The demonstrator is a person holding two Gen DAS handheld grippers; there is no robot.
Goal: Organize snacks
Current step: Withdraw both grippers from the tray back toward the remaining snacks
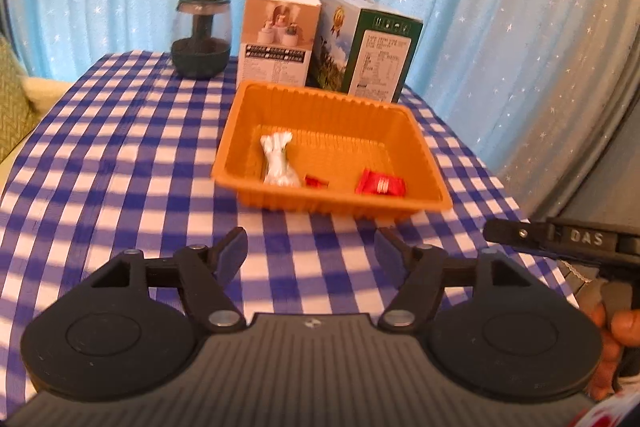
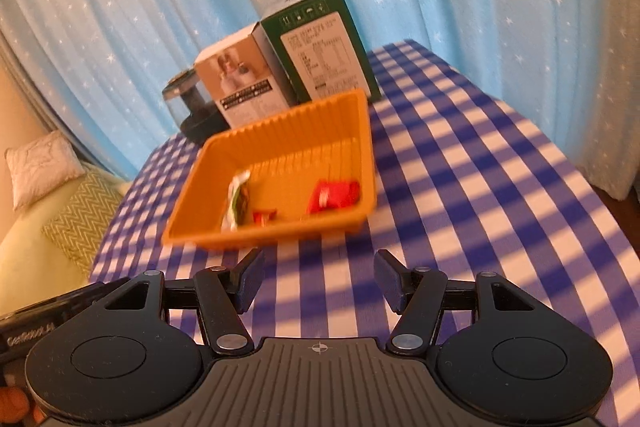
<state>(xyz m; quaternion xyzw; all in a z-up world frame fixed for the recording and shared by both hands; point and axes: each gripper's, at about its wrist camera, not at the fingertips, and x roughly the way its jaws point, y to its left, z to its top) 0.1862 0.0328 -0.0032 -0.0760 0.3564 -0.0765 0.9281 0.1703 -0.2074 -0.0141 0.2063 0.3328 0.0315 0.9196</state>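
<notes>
Your left hand-held gripper (image 1: 311, 251) and right hand-held gripper (image 2: 319, 281) both hover spread apart and empty near the desk's (image 1: 120, 163) front edge. The snacks, a white packet (image 1: 278, 159) and red wrappers (image 1: 380, 183), lie gathered in the orange tray (image 1: 424, 163) mid-desk, so they look sorted.

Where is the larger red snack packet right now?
The larger red packet lies inside the orange tray, near its front right corner, right of the small red candy in both views.
</notes>
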